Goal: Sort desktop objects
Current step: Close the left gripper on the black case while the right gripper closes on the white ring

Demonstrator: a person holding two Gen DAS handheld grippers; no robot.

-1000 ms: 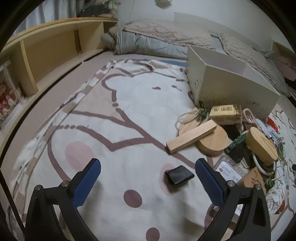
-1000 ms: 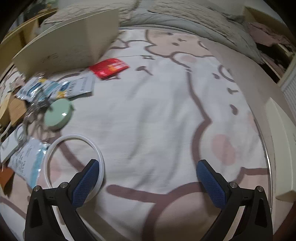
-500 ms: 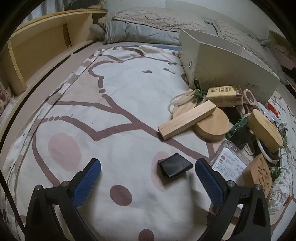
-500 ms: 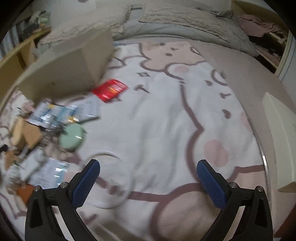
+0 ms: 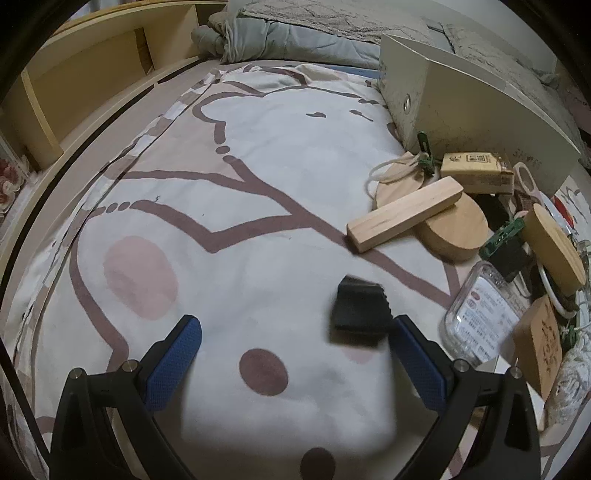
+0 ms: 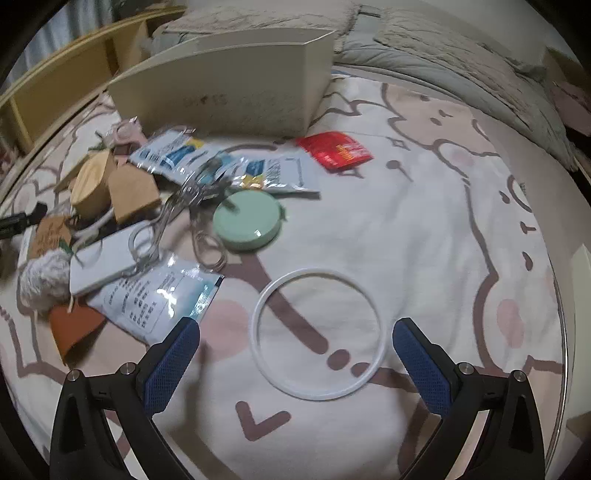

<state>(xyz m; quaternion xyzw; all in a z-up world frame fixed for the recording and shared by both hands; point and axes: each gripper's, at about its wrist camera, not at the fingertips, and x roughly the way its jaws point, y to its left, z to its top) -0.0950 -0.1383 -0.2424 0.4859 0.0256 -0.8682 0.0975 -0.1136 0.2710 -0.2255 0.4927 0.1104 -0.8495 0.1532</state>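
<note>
My left gripper [image 5: 293,363] is open and empty, low over the patterned blanket [image 5: 258,155]. A small black wallet [image 5: 360,308] lies just ahead of its right finger. A wooden block [image 5: 404,214], round wooden discs [image 5: 456,229] and a clear packet [image 5: 482,314] lie to the right. My right gripper [image 6: 295,363] is open and empty, with a white ring [image 6: 317,334] flat between and just ahead of its fingers. A green round case [image 6: 247,219], scissors [image 6: 162,221], foil packets [image 6: 155,299] and a red packet [image 6: 334,149] lie beyond.
A cream box stands behind the clutter [image 5: 469,99] [image 6: 236,92]. A wooden shelf [image 5: 92,85] runs along the left. Pillows and a grey duvet [image 5: 295,33] lie at the back. A white flat device [image 6: 107,254] and a yarn ball [image 6: 42,277] sit at left.
My left gripper has moved forward toward the black wallet, which now sits by its right finger. My right gripper has swung left, so the white ring now lies between its fingers.
</note>
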